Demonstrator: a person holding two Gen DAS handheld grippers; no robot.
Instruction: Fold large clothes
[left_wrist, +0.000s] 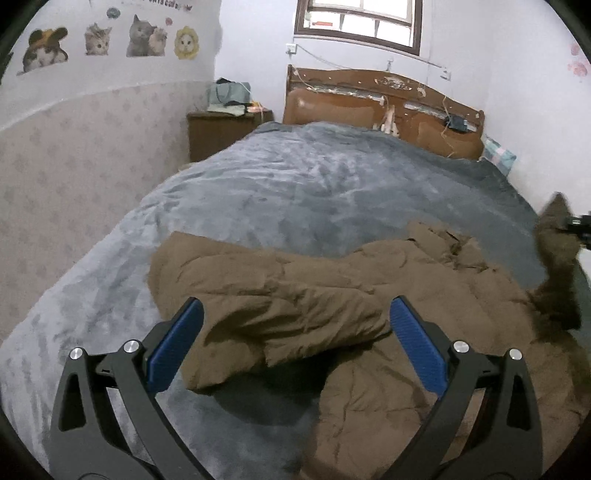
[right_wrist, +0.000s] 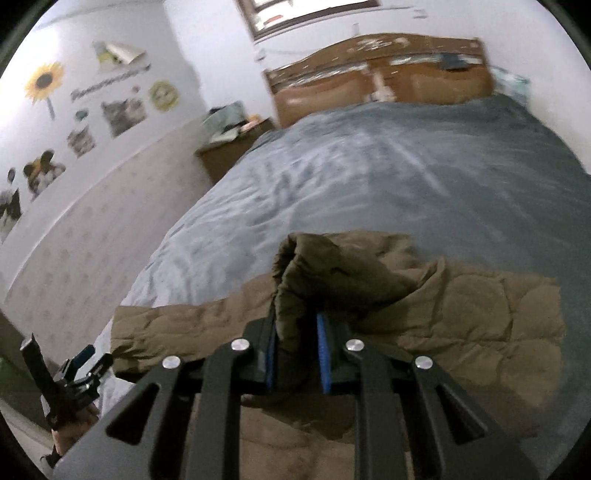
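Observation:
A brown quilted coat (left_wrist: 295, 291) lies crumpled across the near end of the bed (left_wrist: 280, 192), one sleeve folded over its middle. My left gripper (left_wrist: 295, 314) hovers open just above that sleeve, blue pads (left_wrist: 177, 343) wide apart with nothing pressed between them. My right gripper (right_wrist: 297, 332) is shut on a bunched fold of the coat (right_wrist: 306, 273) and holds it lifted above the rest. In the left wrist view this raised flap (left_wrist: 557, 258) shows at the far right edge. The left gripper (right_wrist: 79, 369) also appears at the lower left of the right wrist view, held by a hand.
The grey blanket covers the whole bed up to a wooden headboard (left_wrist: 384, 107). A nightstand (left_wrist: 221, 129) with a bag stands at the bed's far left corner. A wall with cat stickers (left_wrist: 96, 40) runs along the left side.

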